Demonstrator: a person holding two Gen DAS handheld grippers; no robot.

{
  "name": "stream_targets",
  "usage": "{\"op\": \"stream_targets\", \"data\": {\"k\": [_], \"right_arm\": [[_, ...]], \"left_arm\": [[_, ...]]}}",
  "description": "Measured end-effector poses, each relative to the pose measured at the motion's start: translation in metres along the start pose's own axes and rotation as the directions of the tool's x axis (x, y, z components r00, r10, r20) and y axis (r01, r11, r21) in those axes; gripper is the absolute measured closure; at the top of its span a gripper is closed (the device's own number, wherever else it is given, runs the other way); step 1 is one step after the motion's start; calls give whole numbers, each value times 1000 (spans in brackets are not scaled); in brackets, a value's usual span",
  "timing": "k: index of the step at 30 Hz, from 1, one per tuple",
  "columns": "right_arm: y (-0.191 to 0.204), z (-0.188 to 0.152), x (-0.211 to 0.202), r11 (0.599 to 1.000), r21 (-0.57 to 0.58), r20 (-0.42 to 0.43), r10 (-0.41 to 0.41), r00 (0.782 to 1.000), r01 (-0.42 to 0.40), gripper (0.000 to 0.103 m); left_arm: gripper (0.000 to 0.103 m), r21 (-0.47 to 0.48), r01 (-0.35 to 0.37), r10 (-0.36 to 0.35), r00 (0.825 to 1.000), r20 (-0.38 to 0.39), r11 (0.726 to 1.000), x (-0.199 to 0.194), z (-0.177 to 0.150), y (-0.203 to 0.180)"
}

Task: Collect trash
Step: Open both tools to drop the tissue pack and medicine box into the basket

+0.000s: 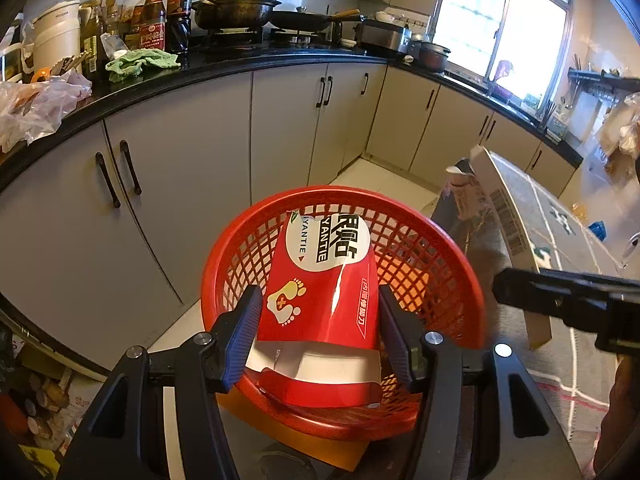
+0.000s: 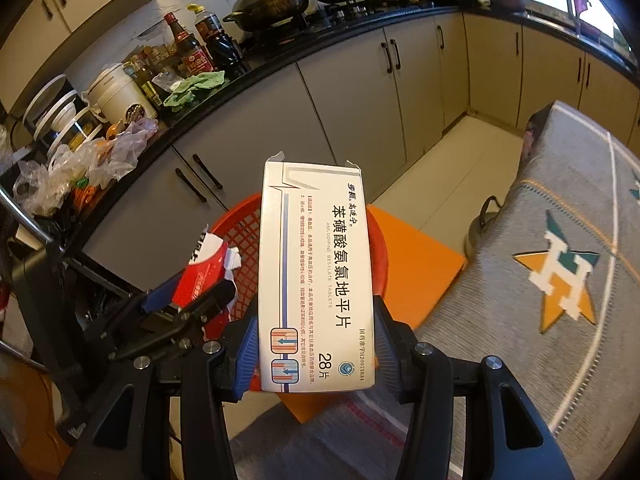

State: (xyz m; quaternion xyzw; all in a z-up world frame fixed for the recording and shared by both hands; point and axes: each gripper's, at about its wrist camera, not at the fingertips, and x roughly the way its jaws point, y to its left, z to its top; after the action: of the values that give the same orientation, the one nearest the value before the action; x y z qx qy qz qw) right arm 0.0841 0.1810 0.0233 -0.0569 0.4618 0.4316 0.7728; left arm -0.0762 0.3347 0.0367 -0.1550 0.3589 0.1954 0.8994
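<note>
My left gripper (image 1: 320, 320) is shut on a red and white cardboard box (image 1: 324, 292) and holds it over a red mesh basket (image 1: 436, 276). That box also shows in the right wrist view (image 2: 204, 272), at the left, above the same basket (image 2: 240, 236). My right gripper (image 2: 316, 344) is shut on a white medicine box (image 2: 316, 272) with Chinese print, held above the basket's right side. In the left wrist view the white box (image 1: 508, 216) and the right gripper's black finger (image 1: 560, 292) appear at the right.
The basket stands on an orange board (image 2: 416, 264) on the tiled floor. A grey patterned cloth (image 2: 568, 272) covers a table to the right. A black counter (image 1: 208, 76) with bottles, pots and plastic bags runs above grey cabinets (image 1: 192, 160) behind.
</note>
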Motion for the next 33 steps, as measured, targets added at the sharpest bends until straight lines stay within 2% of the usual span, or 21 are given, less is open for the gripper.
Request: {"op": "stream_targets", "data": {"k": [5, 16, 24, 33], "right_arm": [[0, 9, 16, 999, 28, -11, 27, 1000, -26, 48], [-7, 14, 35, 998, 61, -27, 36, 999, -34, 47], [-8, 13, 30, 997, 64, -11, 47, 999, -47, 46], [-10, 8, 12, 997, 70, 14, 44, 999, -45, 46]], "left_arm": [[45, 30, -19, 19, 1000, 4, 999, 5, -1, -1], [43, 29, -33, 33, 999, 2, 999, 12, 1, 0], [37, 11, -32, 32, 999, -7, 999, 14, 3, 4], [32, 33, -38, 38, 999, 5, 999, 8, 3, -4]]}}
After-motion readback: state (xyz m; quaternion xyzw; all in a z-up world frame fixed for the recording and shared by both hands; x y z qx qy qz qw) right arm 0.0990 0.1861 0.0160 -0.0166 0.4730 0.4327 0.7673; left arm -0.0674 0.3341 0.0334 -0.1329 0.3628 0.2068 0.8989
